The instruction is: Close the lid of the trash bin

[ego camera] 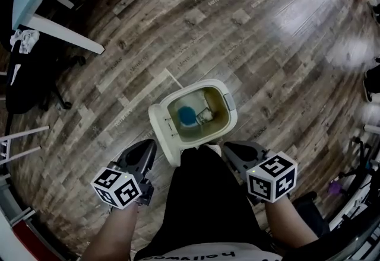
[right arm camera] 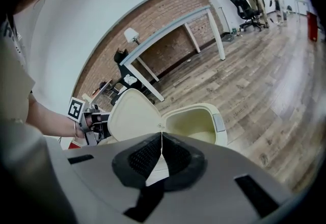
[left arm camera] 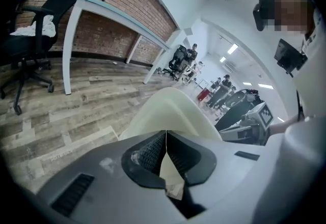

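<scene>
Cream trash bin (ego camera: 229,113), lid (ego camera: 160,130) upright

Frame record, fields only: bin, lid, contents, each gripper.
bin: cream trash bin on the wood floor
lid: lid open, raised at the bin's side
contents: blue object, and a pale item beside it
left gripper: left gripper jaws together, empty, lid close ahead
right gripper: right gripper jaws together, empty, facing the open bin

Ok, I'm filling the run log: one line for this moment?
cream plastic trash bin: hinged lid open | left gripper: shut, empty | right gripper: shut, empty
</scene>
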`<state>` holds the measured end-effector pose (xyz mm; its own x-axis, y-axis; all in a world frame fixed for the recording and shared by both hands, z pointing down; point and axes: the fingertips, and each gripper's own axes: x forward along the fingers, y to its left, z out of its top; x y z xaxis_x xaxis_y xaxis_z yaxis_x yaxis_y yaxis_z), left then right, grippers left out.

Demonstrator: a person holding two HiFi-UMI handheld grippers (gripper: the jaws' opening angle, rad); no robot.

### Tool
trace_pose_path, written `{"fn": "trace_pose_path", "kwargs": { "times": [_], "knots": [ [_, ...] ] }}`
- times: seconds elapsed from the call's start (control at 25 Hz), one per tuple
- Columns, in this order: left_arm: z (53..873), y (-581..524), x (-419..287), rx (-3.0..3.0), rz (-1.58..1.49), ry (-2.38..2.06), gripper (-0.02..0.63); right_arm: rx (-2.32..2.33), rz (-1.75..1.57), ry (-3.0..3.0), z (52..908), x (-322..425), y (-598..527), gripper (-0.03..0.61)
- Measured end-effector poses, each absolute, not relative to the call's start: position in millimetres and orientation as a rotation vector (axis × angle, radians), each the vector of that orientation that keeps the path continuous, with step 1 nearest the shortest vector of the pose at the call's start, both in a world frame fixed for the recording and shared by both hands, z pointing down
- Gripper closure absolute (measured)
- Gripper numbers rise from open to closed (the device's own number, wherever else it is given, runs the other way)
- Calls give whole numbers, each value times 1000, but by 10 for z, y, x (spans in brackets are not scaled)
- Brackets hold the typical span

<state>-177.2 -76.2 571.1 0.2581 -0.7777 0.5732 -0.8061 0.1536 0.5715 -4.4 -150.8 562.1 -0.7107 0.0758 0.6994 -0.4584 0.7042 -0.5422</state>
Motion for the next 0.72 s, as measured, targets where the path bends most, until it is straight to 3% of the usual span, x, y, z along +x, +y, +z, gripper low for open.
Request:
{"fn": "trace_pose_path", "kwargs": {
  "times": [0.72],
  "knots": [
    [5913, -1424, -1188, 1863, 219, -1175, 606, 509, 1112, -2164, 5852, 125, -1820, 569]
  ]
}}
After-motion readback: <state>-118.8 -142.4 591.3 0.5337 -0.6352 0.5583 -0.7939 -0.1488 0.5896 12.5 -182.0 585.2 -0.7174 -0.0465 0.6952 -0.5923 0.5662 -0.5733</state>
